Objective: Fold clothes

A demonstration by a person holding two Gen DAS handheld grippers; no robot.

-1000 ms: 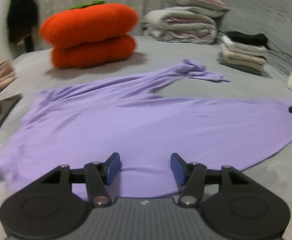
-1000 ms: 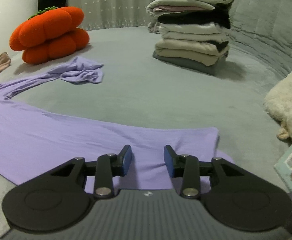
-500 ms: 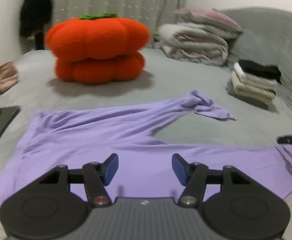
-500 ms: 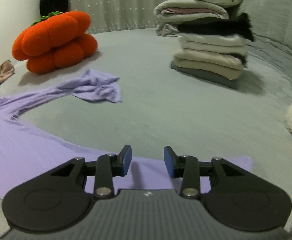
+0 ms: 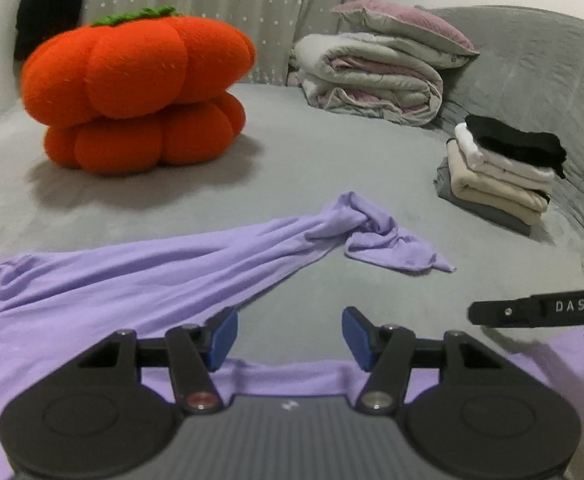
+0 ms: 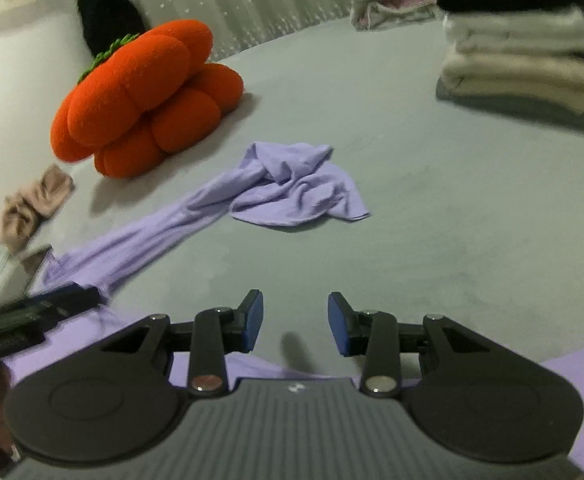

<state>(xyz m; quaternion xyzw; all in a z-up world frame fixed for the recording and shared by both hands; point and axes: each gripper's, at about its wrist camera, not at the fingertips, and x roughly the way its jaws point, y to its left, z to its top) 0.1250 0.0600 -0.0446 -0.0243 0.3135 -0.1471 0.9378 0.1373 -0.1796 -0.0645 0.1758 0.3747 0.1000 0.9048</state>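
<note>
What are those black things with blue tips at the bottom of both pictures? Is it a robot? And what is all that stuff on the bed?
No robot here. A person holds a grabbing tool in each hand, and each tool has a little camera looking forward along its two blue-tipped fingers. One picture comes from the left gripper, the other from the right gripper. Both are open and hold nothing.

They point over a grey bed. On it lies a purple shirt, spread out, with one long sleeve reaching away and crumpled at its end. Behind it sits an orange pumpkin cushion. Further back is a stack of folded clothes and a rolled-up duvet with a pillow on top.

The black bar at the right edge of the left picture is the other tool poking in.
</note>
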